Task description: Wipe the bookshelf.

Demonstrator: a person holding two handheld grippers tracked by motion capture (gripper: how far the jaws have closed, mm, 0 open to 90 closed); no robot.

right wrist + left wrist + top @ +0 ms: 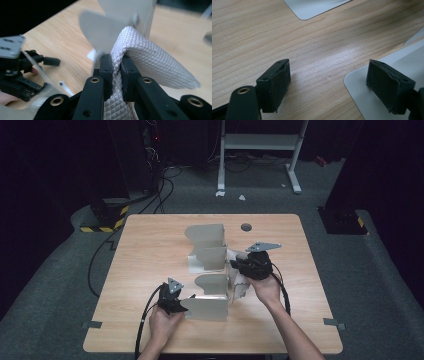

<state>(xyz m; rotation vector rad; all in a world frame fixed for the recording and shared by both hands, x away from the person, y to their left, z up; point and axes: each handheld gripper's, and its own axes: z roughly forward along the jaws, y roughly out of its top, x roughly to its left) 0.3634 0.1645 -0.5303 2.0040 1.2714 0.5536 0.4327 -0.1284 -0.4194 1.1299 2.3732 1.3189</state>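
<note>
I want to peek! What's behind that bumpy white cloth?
Behind the quilted white cloth, pinched in the right gripper, rise the grey metal rack's rounded dividers on the wooden table. The cloth hides the dividers' lower parts.

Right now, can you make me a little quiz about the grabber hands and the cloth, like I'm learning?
1. True or false: the right gripper has its jaws shut on the grey cloth.
2. How do the left gripper's jaws stand? A) wide apart with nothing clamped, B) squeezing the cloth, C) squeezing a cable.
3. Fill the gap: the bent grey metal pieces stand on a ______ table.

Key:
1. True. The quilted cloth is pinched between the two black pads.
2. A. One pad sits over a metal plate's corner, the other over bare table, without clamping anything.
3. Wooden.
</note>
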